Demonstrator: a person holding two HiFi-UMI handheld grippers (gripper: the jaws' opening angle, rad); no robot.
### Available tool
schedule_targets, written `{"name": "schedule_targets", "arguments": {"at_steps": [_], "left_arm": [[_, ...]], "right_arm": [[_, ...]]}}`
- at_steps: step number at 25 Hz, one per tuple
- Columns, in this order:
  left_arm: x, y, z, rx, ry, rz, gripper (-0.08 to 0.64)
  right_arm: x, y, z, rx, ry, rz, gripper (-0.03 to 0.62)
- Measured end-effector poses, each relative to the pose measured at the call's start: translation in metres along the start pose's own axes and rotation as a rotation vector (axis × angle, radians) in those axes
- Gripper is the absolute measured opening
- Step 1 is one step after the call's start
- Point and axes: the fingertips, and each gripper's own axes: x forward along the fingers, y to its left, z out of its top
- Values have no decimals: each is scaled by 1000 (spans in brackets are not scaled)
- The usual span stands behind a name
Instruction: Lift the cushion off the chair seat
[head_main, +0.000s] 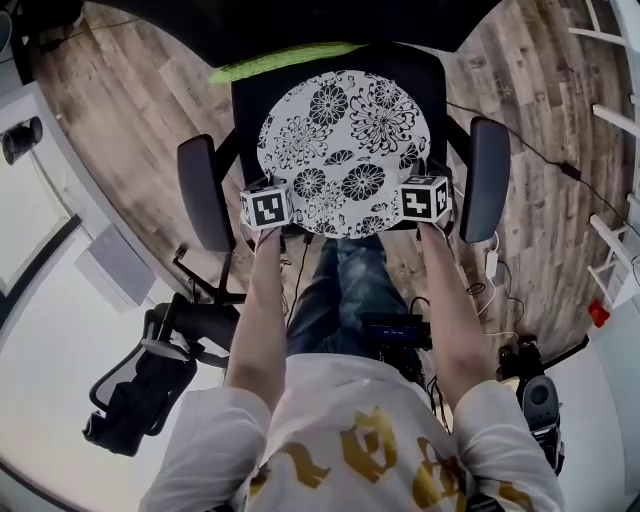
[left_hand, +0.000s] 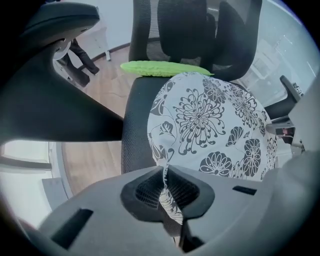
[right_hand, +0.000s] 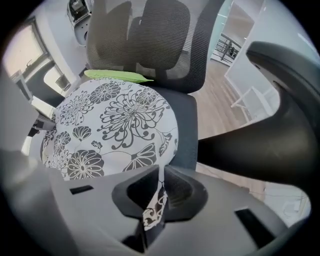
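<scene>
The left armrest (head_main: 203, 190) stands just left of the left gripper (left_hand: 165, 172), whose jaws are pinched together on the near-left hem of the floral cushion (head_main: 345, 150). The cushion lies flat on the black chair seat (left_hand: 135, 130), with a green object (head_main: 285, 62) touching its far edge below the backrest. The right gripper (right_hand: 161, 175) is clamped on the near-right hem, crowded by the right armrest (head_main: 488, 178).
</scene>
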Motion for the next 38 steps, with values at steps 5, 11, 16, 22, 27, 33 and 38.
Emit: {"name": "schedule_targets", "arguments": {"at_steps": [5, 11, 16, 22, 27, 33, 38], "left_arm": [[-14, -1, -2, 6, 37, -14, 20], [-28, -3, 5, 13, 14, -36, 20], [-36, -6, 10, 25, 3, -49, 18], [-52, -14, 4, 33, -1, -55, 18], [-66, -21, -1, 46, -3, -56, 18], [-83, -19, 1, 57, -34, -60, 18], [-107, -12, 2, 52, -61, -59, 18]], "right_arm": [[-10, 3, 2, 28, 0, 31, 28], [-30, 5, 5, 4, -15, 18, 28], [-33, 6, -1, -17, 10, 13, 28], [-53, 8, 1, 7, -19, 33, 28], [-69, 6, 3, 29, -14, 36, 28], [-93, 14, 10, 15, -31, 39, 28], [-114, 12, 6, -4, -47, 34, 28]]}}
